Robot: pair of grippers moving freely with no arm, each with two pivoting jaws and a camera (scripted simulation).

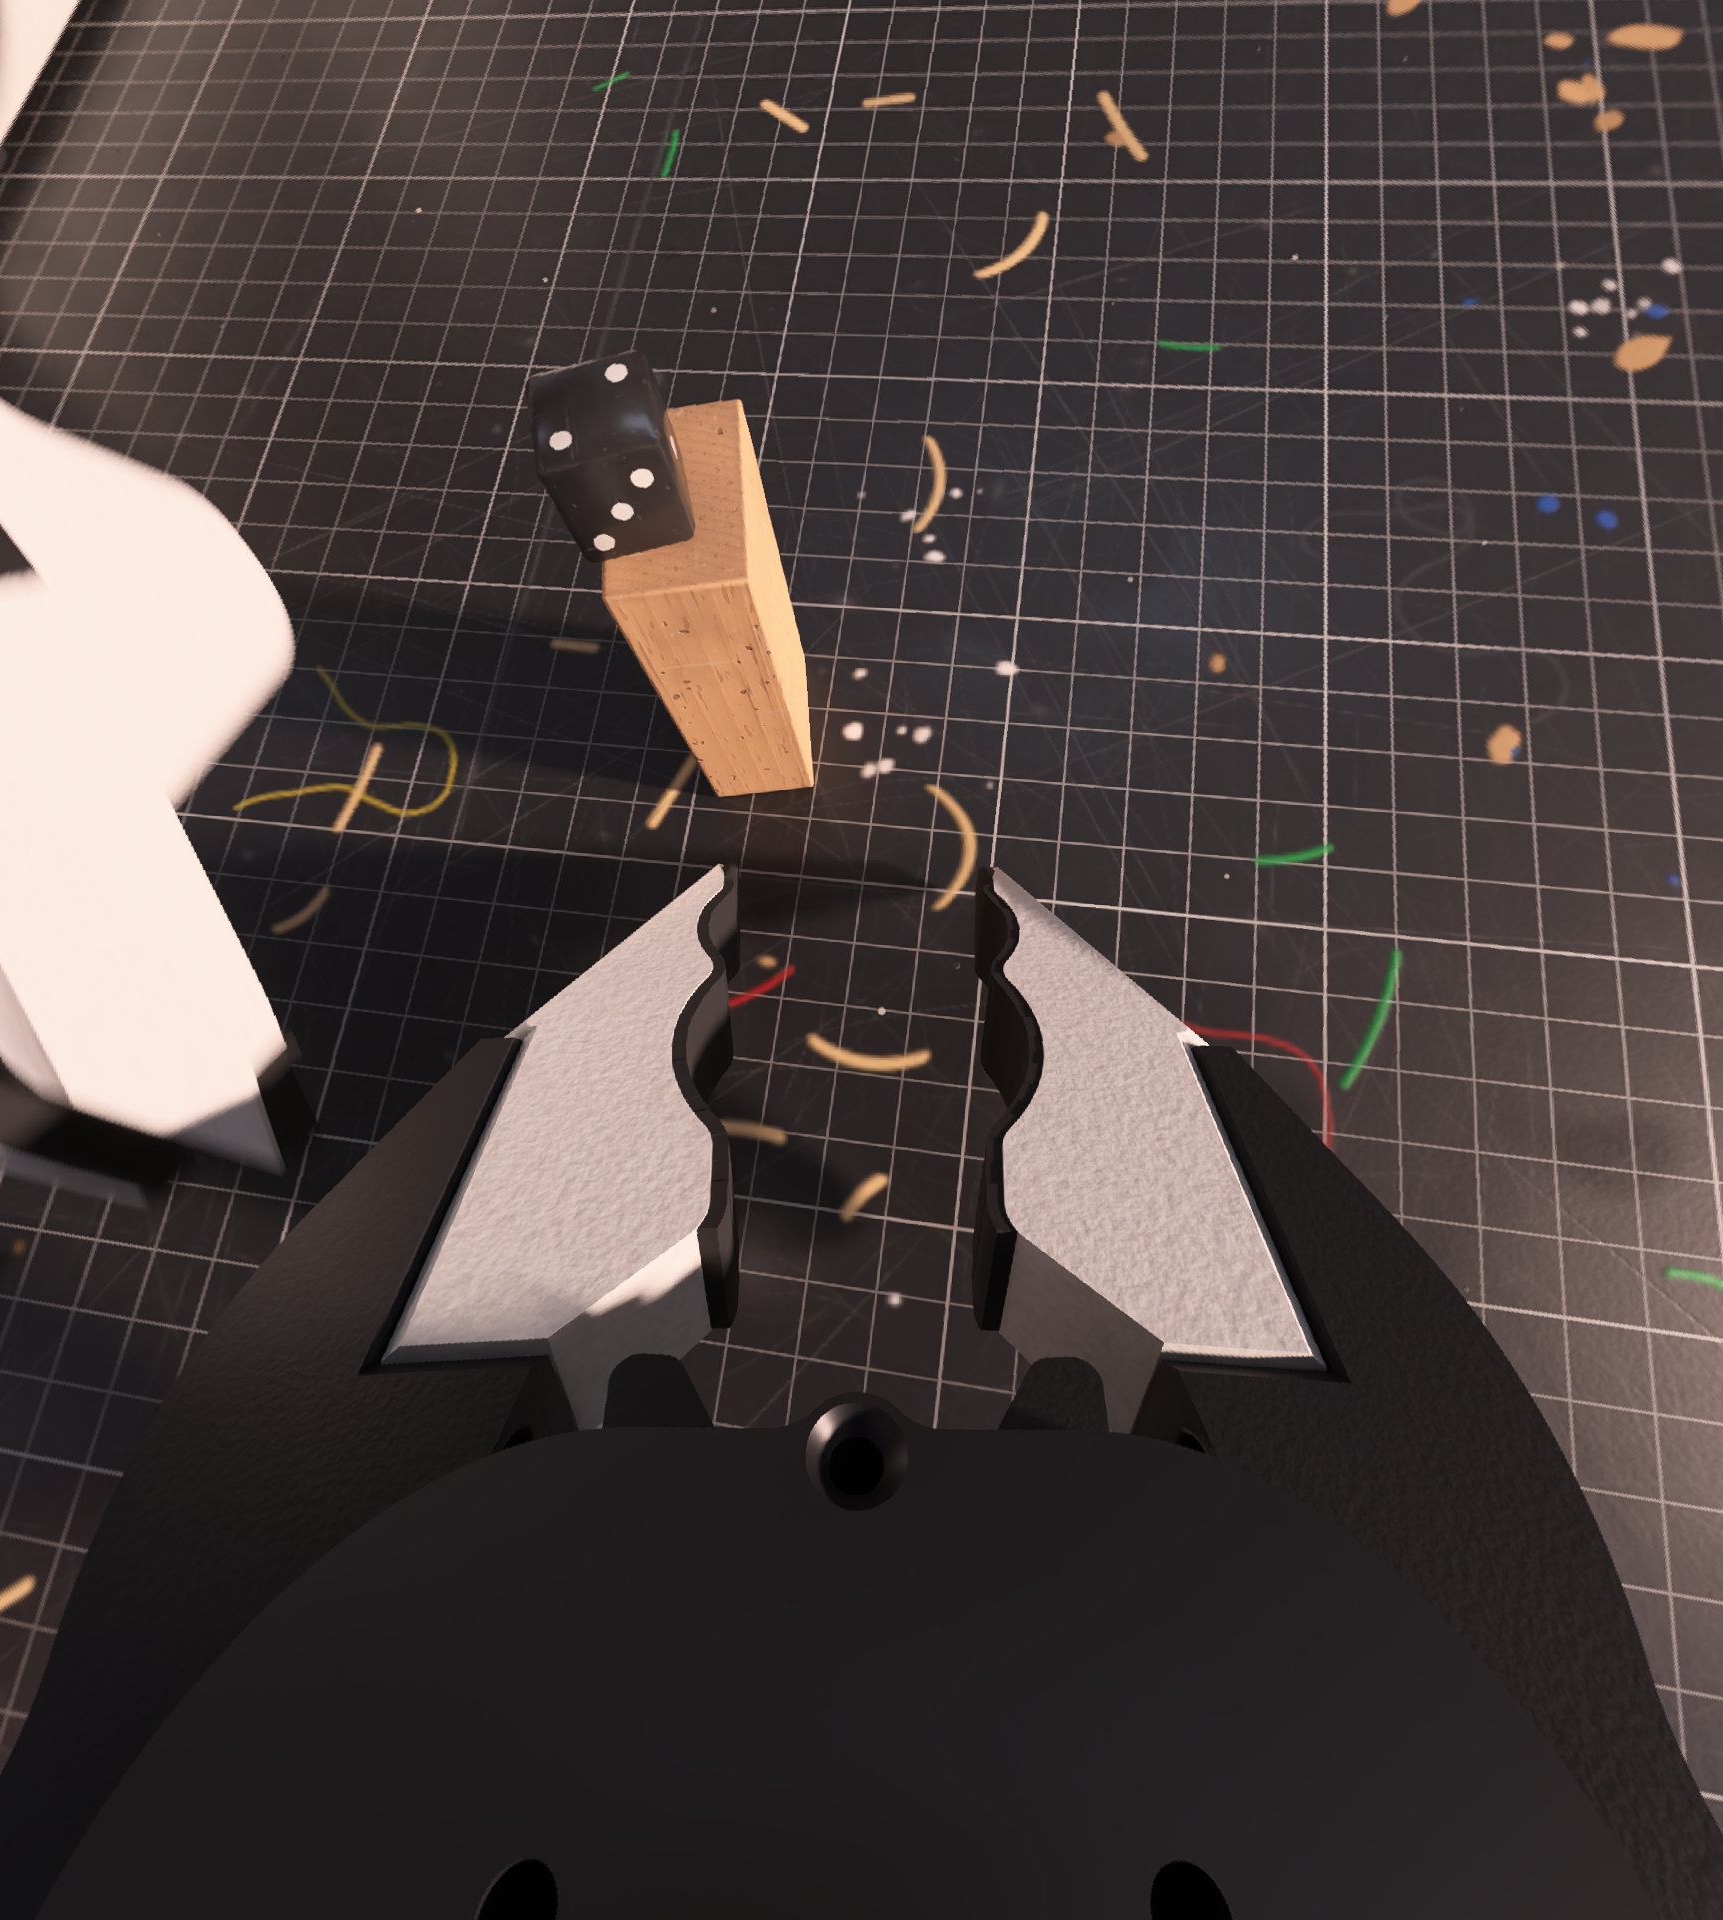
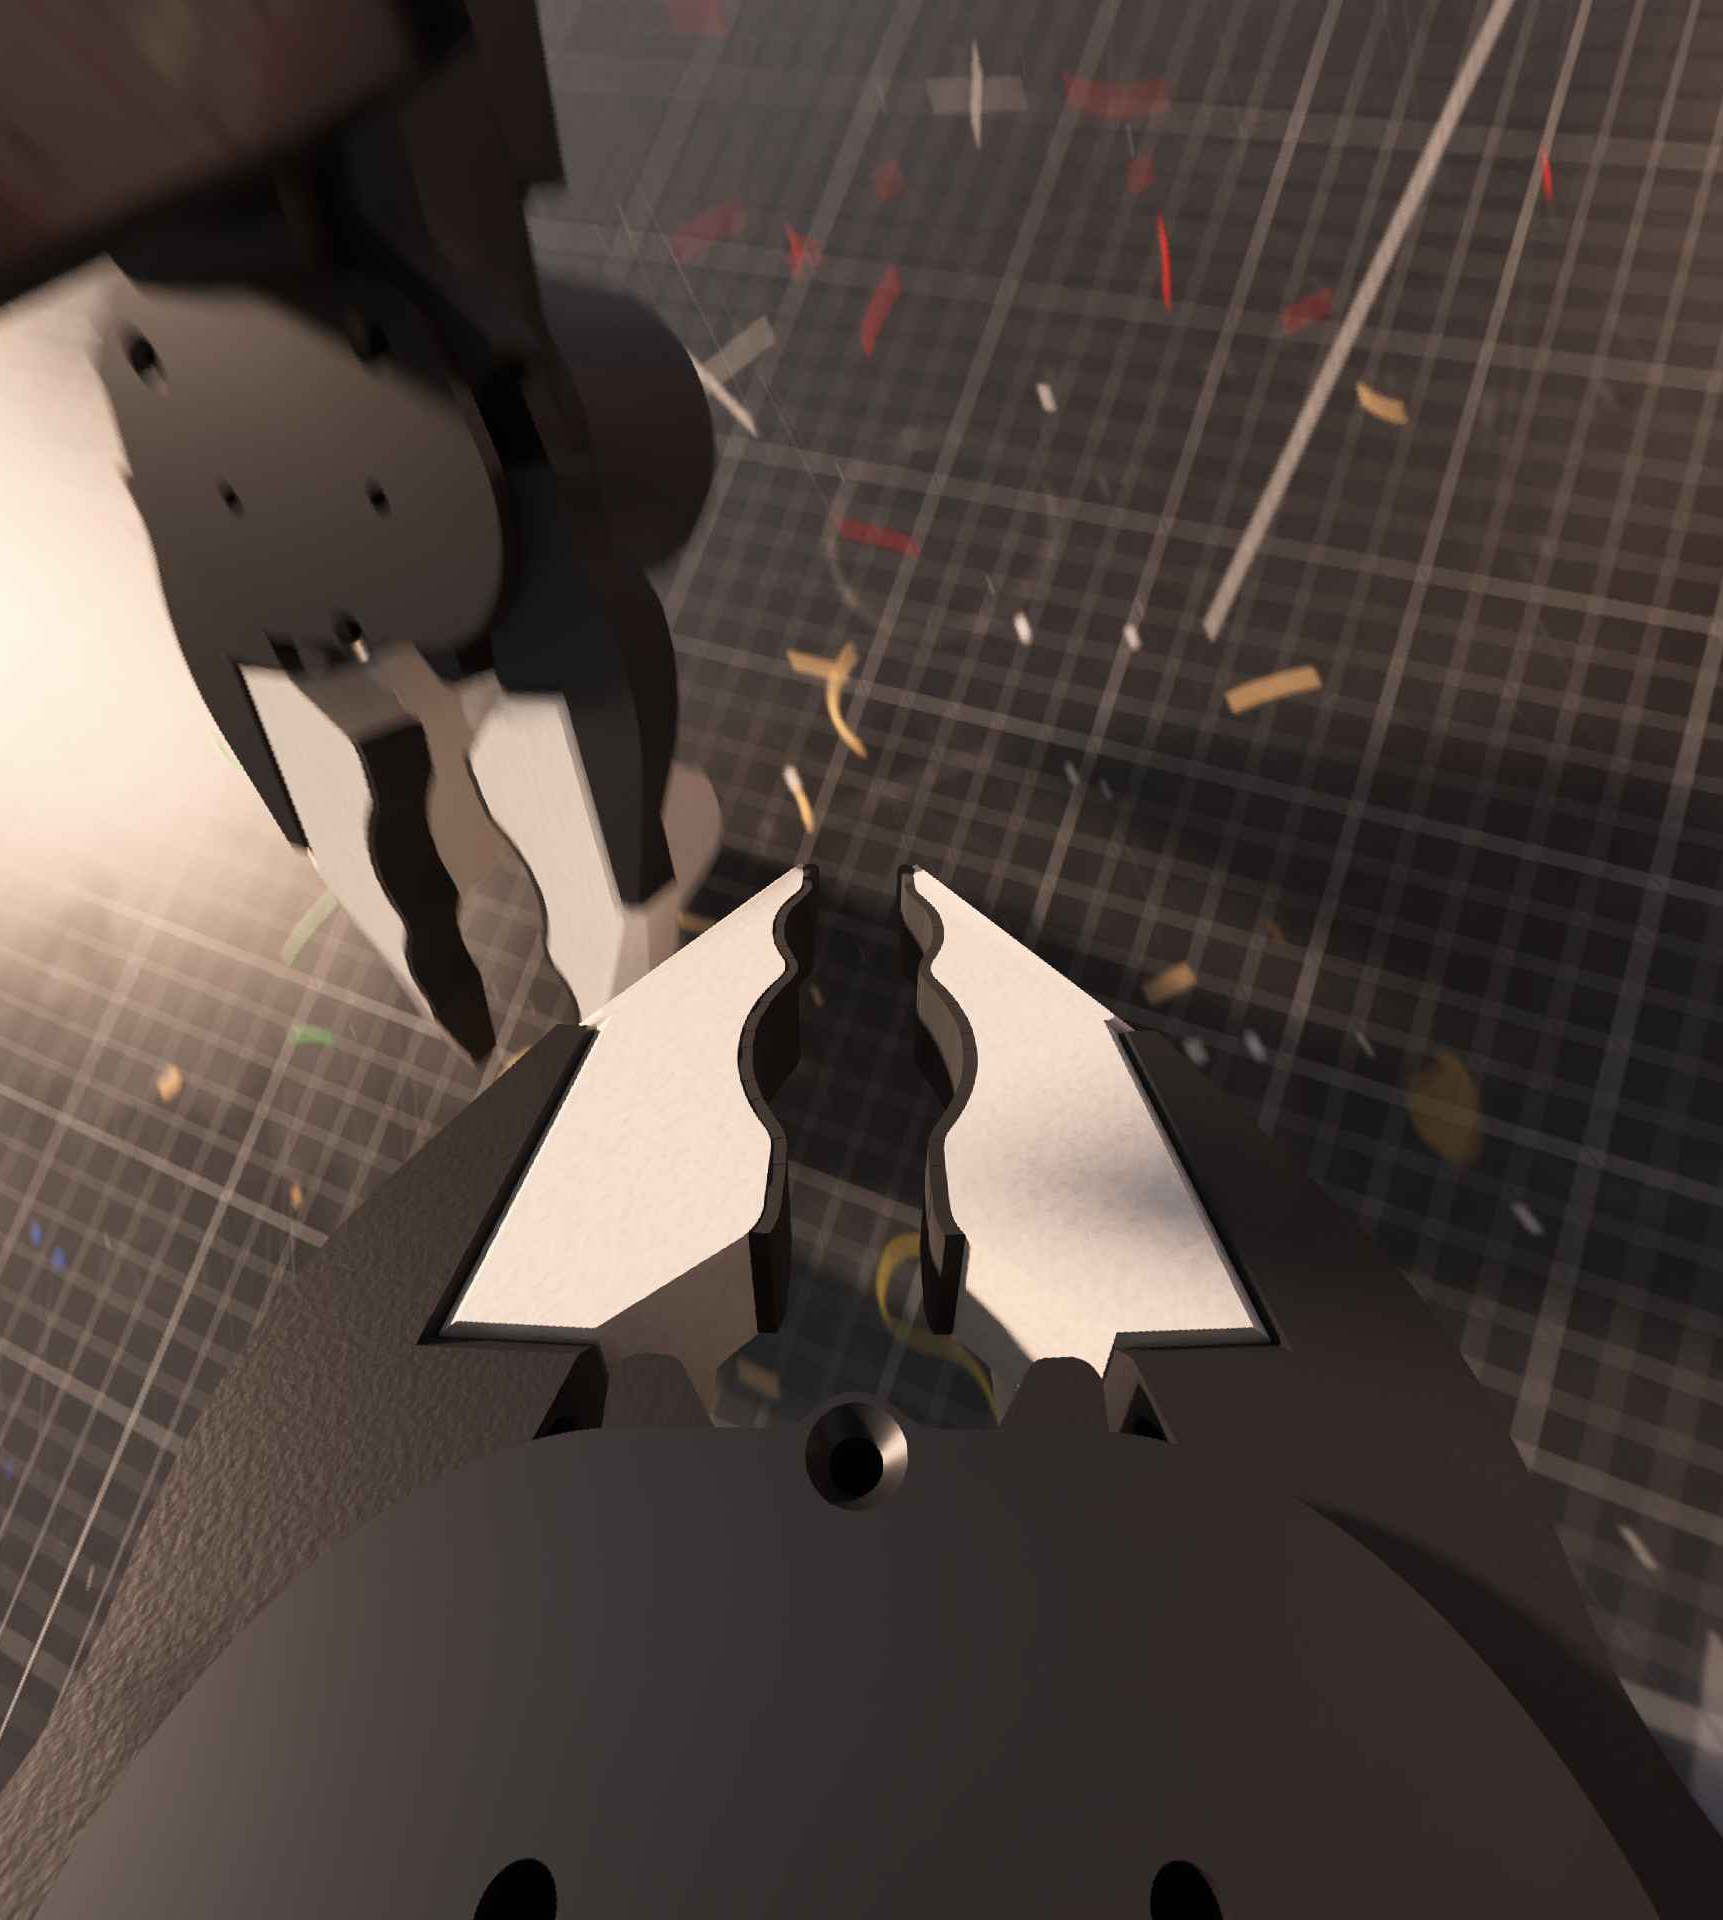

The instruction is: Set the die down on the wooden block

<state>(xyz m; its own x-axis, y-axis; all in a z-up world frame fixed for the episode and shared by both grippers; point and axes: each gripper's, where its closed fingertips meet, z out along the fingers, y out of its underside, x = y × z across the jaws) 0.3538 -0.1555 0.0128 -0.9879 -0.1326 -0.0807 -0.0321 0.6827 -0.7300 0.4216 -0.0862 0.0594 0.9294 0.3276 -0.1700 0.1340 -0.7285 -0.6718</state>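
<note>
One black die [image 1: 608, 457] with white pips is sitting on top of the wooden block [image 1: 722, 613], resting on the block's far left part and overhanging its left side, tilted a little. The block is standing on the dark gridded cutting mat [image 1: 1356, 727], away from any edge or corner that shows, so its place on the table cannot be told more closely. Scraps of tan, green and red thread and white specks are lying scattered over the mat around the block.

The left gripper [image 1: 857, 883] is hovering just short of the block's near end, its fingers spread apart and holding nothing, apart from block and die. A white, blurred shape [image 1: 57, 727] is filling the left side of the left wrist view.

In the right wrist view, the right gripper [image 2: 857, 878] is hanging over the mat with a narrow gap between its fingers, gripping nothing. The other gripper is showing, blurred, at upper left, fingers parted; neither die nor block is appearing there.
</note>
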